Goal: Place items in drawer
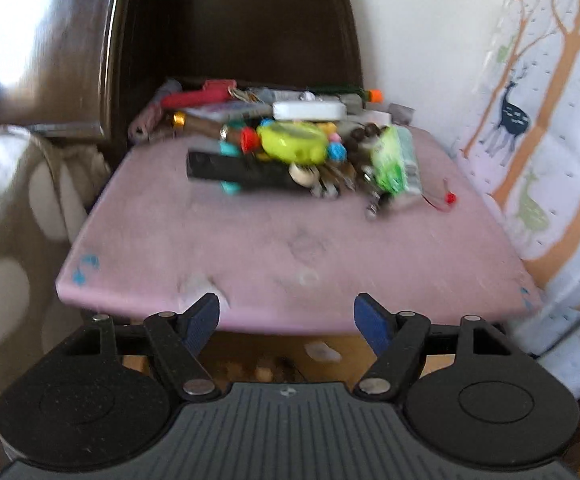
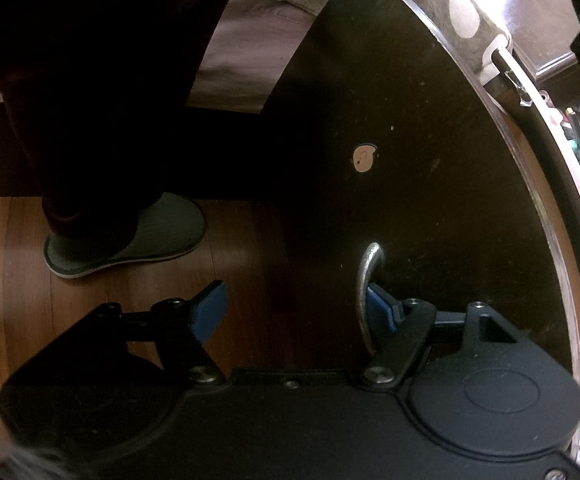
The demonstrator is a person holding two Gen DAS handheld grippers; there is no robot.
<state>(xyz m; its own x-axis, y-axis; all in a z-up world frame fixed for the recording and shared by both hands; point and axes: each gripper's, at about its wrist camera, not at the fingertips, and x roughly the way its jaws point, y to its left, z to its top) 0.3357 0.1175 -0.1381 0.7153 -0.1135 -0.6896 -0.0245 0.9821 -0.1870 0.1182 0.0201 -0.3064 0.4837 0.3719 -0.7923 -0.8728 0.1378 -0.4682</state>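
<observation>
Left claw (image 1: 286, 312): jaws wide apart, nothing between them, at the near edge of the pink surface (image 1: 250, 248). Pile of items (image 1: 290, 144) at its far side: black bar (image 1: 242, 172) lying left-right, yellow-green toy (image 1: 294, 142), green packet (image 1: 394, 160). Labels blurred, unreadable. Right claw (image 2: 294, 312): spread, one finger behind the drawer handle (image 2: 366, 280) on the dark drawer front (image 2: 410, 140).

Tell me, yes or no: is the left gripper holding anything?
No. The left gripper hangs open over the near edge of the pink tabletop, nothing between its fingers.
</observation>
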